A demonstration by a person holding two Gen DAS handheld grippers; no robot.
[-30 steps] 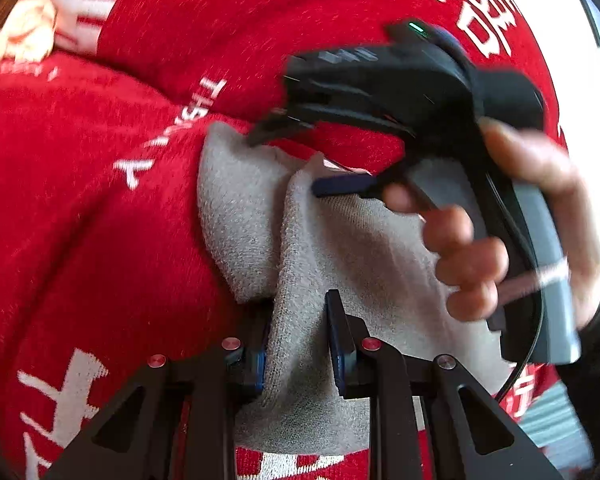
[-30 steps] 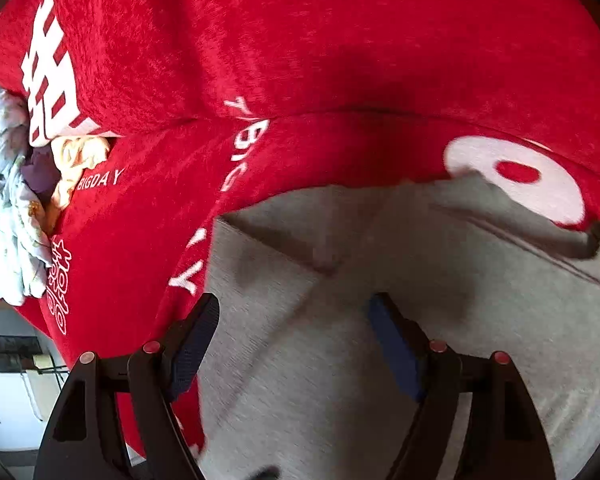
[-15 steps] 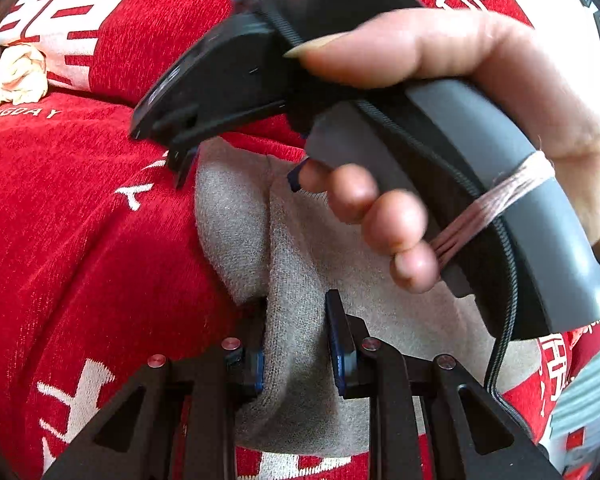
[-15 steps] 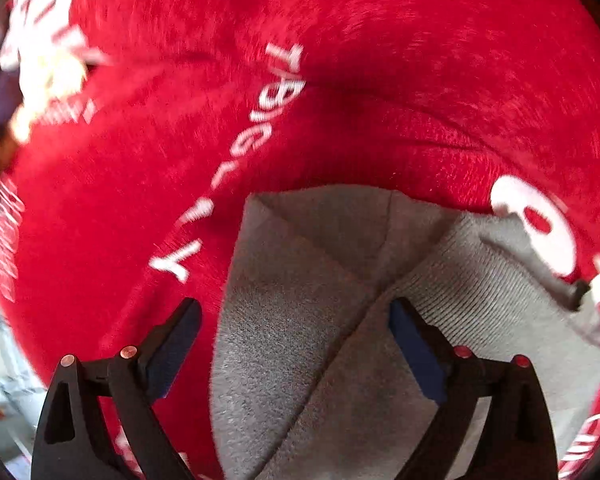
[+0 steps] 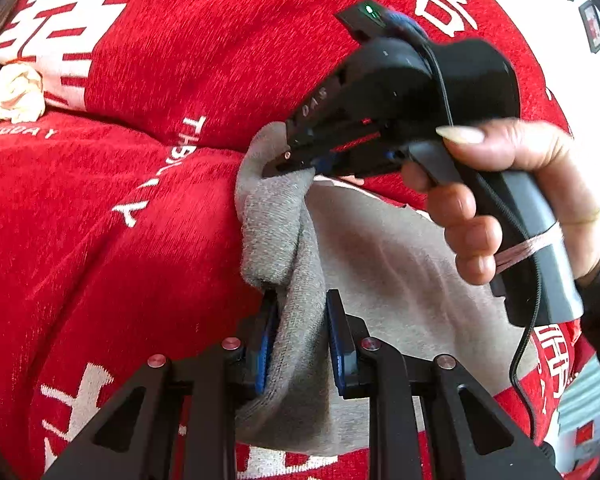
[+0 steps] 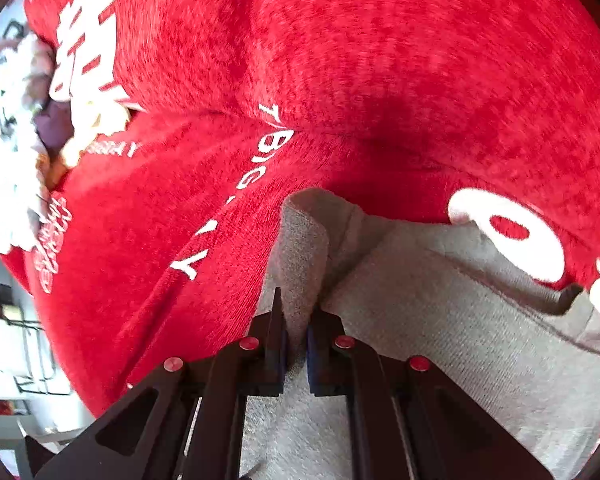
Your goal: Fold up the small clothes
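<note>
We see a small grey knit garment [image 5: 384, 264] lying on a red cover printed with white lettering [image 5: 112, 240], one edge bunched up into a ridge. Our left claw [image 5: 298, 336] is clamped on a thick fold of that ridge near its lower end. Our right claw [image 6: 296, 340], whose jaws have just been closing, now pinches a thin fold of the same cloth at the far corner; in the left view a hand [image 5: 532, 184] grips its black handle. A heap of pale clothes [image 6: 16, 152] sits at the cover's left edge.
</note>
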